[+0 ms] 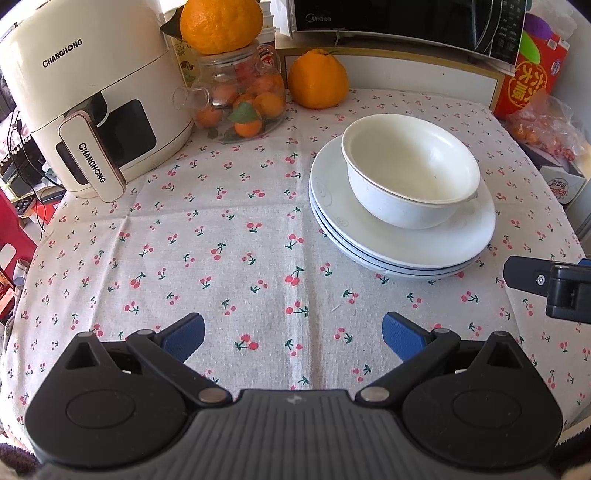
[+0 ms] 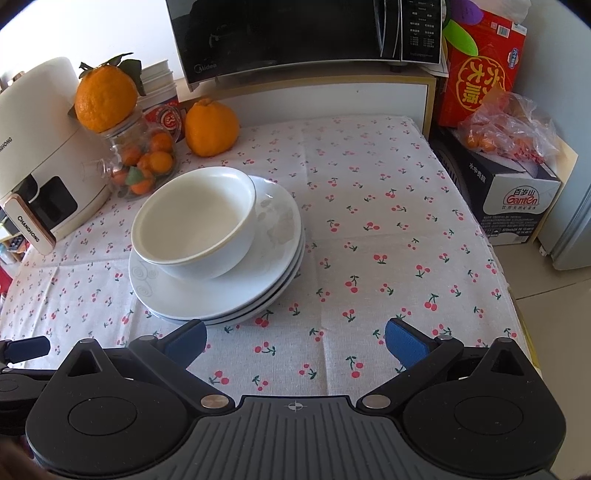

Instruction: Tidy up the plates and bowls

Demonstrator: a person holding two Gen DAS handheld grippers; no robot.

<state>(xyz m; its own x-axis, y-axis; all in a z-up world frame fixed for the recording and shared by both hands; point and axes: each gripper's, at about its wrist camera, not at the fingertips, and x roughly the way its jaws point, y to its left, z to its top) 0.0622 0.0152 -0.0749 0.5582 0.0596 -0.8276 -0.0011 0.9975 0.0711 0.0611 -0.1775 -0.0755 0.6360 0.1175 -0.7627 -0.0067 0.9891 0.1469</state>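
A white bowl (image 1: 410,170) stands on a stack of three white plates (image 1: 458,240) on the cherry-print tablecloth (image 1: 221,240). A second rim seems to show under the bowl's lip, so it may be two nested bowls. In the right wrist view the bowl (image 2: 195,225) and plates (image 2: 240,295) lie ahead and left. My left gripper (image 1: 293,334) is open and empty, low over the cloth, left of and nearer than the stack. My right gripper (image 2: 295,341) is open and empty, just in front of the stack's near edge. Its finger shows at the right edge of the left wrist view (image 1: 554,284).
A white air fryer (image 1: 92,110) stands at the back left. Beside it are a glass jar of small oranges (image 1: 240,99) topped with a large orange, and another orange (image 1: 317,79). A microwave (image 2: 303,33) sits on a shelf behind. Boxes and a bag (image 2: 506,133) crowd the right edge.
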